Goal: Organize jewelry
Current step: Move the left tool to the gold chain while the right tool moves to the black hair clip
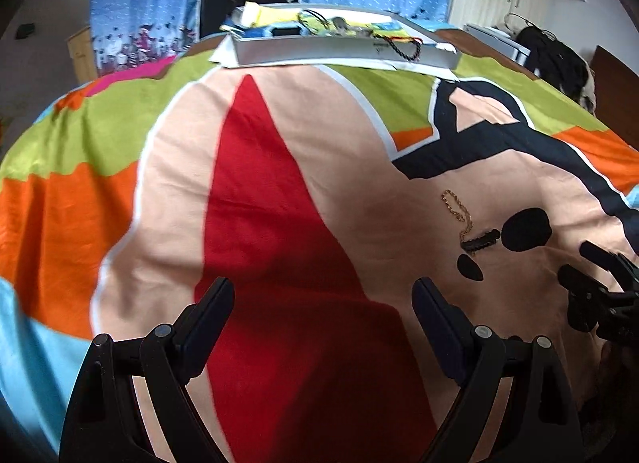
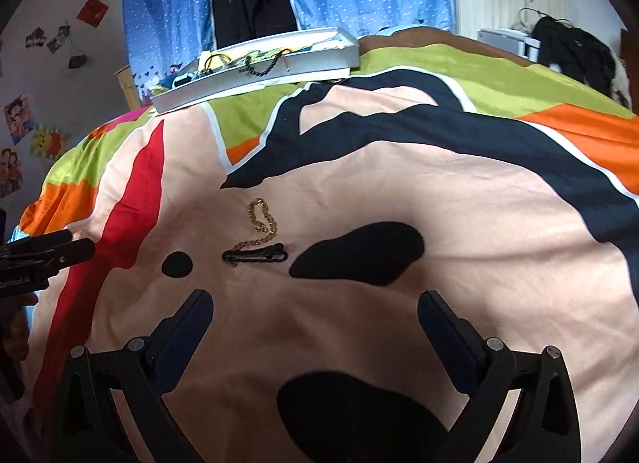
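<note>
Just beside the gold chain (image 2: 261,223) lay a black hair clip (image 2: 255,254); both grippers' jaws gaped empty, so pinching the clip's middle seemed wisest.

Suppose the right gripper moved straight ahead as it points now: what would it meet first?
Probably the bedspread itself, on its printed black blotch; the black hair clip lies left of that line. Depth is unclear.

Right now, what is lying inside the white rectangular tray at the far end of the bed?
In the white rectangular tray: a black beaded string over its front rim, plus colourful mixed items. The wall hides the tray floor.
</note>
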Motion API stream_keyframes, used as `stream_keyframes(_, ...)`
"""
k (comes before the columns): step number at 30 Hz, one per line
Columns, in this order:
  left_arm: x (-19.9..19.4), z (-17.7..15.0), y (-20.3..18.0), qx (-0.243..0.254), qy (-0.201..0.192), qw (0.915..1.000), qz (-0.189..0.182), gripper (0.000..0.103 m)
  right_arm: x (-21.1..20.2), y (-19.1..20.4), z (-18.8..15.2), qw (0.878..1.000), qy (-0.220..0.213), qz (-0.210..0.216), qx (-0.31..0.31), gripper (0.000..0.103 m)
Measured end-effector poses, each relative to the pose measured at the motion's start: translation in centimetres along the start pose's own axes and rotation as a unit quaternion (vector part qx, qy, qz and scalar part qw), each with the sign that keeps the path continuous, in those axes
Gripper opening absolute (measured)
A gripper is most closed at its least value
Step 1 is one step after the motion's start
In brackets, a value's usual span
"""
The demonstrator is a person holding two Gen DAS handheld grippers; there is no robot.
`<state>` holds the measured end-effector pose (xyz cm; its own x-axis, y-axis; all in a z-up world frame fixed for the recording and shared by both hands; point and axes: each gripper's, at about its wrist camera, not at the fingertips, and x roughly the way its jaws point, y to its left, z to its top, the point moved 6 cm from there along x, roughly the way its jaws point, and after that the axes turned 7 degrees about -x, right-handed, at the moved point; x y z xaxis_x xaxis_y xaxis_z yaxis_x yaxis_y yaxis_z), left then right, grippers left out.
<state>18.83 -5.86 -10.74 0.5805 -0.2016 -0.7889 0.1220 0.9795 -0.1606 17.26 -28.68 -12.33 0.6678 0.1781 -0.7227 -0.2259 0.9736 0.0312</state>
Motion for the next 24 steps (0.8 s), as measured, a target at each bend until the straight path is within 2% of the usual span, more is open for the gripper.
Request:
stream_keyframes(3,1.2,0.6,-0.6,0.008,0.01,0.9996,-0.024,0.087,1.0,0.3,0.5,1.0,0.006,0.017,-0.018,0.103)
stream_keyframes(7,3.1,1.8,-1.5,0.013,0.026,0.9977,-0.061,0.086,2.5,0.6,1.1,0.997,0.022,0.047,-0.053,0.097)
stream_keyframes(13,5.4,3.4,-3.4,0.01,0.043,0.9925,-0.114,0.084,4.3,0.3,2.0,0.989,0.045,0.097,-0.107,0.083)
stream_keyframes(15,6.1,3.8,-4.0,0.012,0.046,0.9911,-0.124,0.078,4.7,0.1,2.1,0.985,0.048,0.102,-0.128,0.077)
stream_keyframes(17,7.0,4.2,-4.9,0.013,0.055,0.9888,-0.138,0.065,5.2,-0.2,2.2,0.983,0.052,0.114,-0.134,0.066)
stream_keyframes(18,7.3,4.3,-5.2,0.012,0.059,0.9877,-0.144,0.062,5.4,-0.3,2.2,0.982,0.054,0.121,-0.135,0.063)
stream_keyframes(22,8.7,4.8,-6.5,0.009,0.076,0.9815,-0.176,0.038,6.1,0.1,2.3,0.976,0.061,0.146,-0.152,0.056)
stream_keyframes(24,9.0,5.3,-6.9,0.013,0.076,0.9798,-0.184,0.035,6.5,0.6,2.2,0.971,0.069,0.159,-0.166,0.051)
